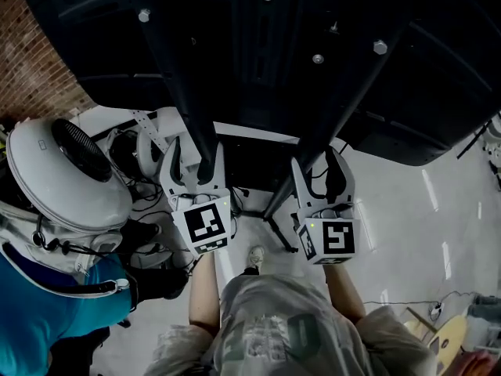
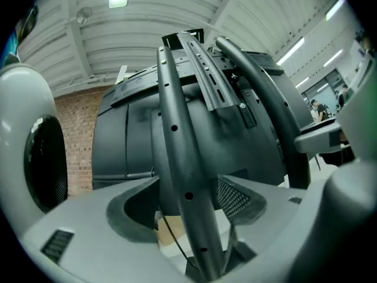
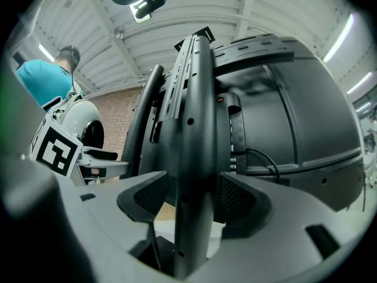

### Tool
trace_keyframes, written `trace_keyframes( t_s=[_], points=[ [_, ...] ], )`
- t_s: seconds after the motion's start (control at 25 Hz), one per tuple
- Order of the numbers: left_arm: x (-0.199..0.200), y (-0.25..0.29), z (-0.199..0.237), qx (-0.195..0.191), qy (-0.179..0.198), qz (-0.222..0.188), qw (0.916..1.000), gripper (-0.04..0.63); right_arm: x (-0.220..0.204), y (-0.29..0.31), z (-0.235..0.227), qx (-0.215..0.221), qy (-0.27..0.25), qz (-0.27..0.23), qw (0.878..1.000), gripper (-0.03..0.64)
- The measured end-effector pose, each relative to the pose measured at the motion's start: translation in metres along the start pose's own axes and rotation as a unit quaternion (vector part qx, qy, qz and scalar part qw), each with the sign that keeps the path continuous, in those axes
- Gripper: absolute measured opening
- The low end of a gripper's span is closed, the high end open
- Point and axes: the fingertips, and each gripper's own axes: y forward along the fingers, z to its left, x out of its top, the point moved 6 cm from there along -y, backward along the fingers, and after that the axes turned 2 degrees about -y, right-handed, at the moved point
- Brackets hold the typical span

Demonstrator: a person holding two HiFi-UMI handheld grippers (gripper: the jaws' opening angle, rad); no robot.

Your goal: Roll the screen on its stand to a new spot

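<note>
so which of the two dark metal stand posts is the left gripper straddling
The dark metal post at the head view's left, nearer the brick wall. The other post sits between the jaws of the right gripper.

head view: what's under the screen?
Under the screen, the stand's two uprights pass between the open jaws of the left gripper and right gripper. Below show a black base leg, a shoe and floor. Any wheels are covered by the grippers and the person.

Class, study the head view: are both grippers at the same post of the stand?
No: the left gripper straddles the left post, while the right gripper straddles the separate right post.
</note>
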Motion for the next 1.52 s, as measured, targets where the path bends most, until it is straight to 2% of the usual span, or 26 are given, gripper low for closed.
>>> trace_keyframes(
  t_s=[0.16,0.4,0.92,1.04,1.2,1.32,1.52],
  points=[
    [-0.013,0.020,0.000,-0.015,-0.019,0.018,0.9995,0.308,-0.015,0.009,-0.004,-0.014,0.012,0.034,0.999,0.261],
    [-0.022,0.042,0.000,-0.042,-0.026,0.032,0.9983,0.308,-0.024,0.020,-0.004,-0.021,0.006,0.048,0.999,0.261],
    [-0.033,0.080,-0.012,-0.093,-0.012,0.058,0.9939,0.307,-0.042,0.051,-0.004,-0.048,0.013,0.061,0.997,0.261],
    [-0.034,0.084,-0.012,-0.096,-0.006,0.060,0.9935,0.302,-0.045,0.057,-0.004,-0.050,0.005,0.068,0.996,0.261],
    [-0.032,0.079,-0.012,-0.093,-0.024,0.053,0.9939,0.279,-0.047,0.059,-0.003,-0.052,-0.003,0.073,0.996,0.261],
    [-0.032,0.078,-0.011,-0.089,-0.039,0.048,0.9941,0.256,-0.047,0.058,-0.001,-0.048,-0.002,0.071,0.996,0.221],
    [-0.035,0.084,-0.010,-0.079,-0.045,0.061,0.9940,0.242,-0.050,0.064,-0.003,-0.044,0.002,0.068,0.997,0.218]
  ],
)
